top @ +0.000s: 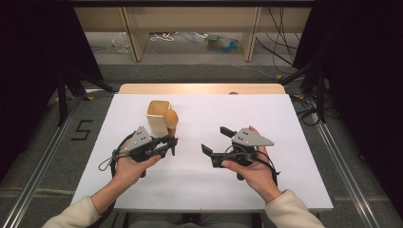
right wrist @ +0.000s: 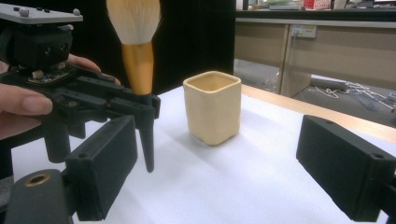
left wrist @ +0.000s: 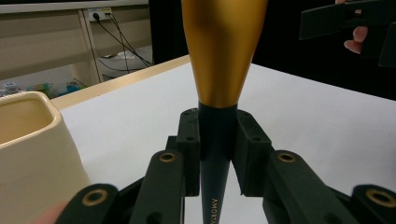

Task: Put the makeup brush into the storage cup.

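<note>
My left gripper (top: 170, 142) is shut on the black handle (left wrist: 217, 140) of a make-up brush (top: 171, 121) and holds it upright above the white table (top: 266, 180). The brush has a gold ferrule (left wrist: 223, 51) and pale bristles (right wrist: 134, 18) on top. Just beside it to the left stands a cream square cup (top: 158, 114), open and upright; from the right gripper view the cup (right wrist: 212, 107) stands a short way from the brush (right wrist: 137, 60). My right gripper (top: 215, 140) is open, with nothing between its jaws (right wrist: 224, 163), and faces the brush and cup.
A wooden strip (top: 199, 88) runs along the table's far edge. Behind it are wooden shelf legs (top: 135, 38) and cables (top: 166, 36) on the floor. Dark curtains hang at both sides. White tabletop lies bare to the right of the right hand.
</note>
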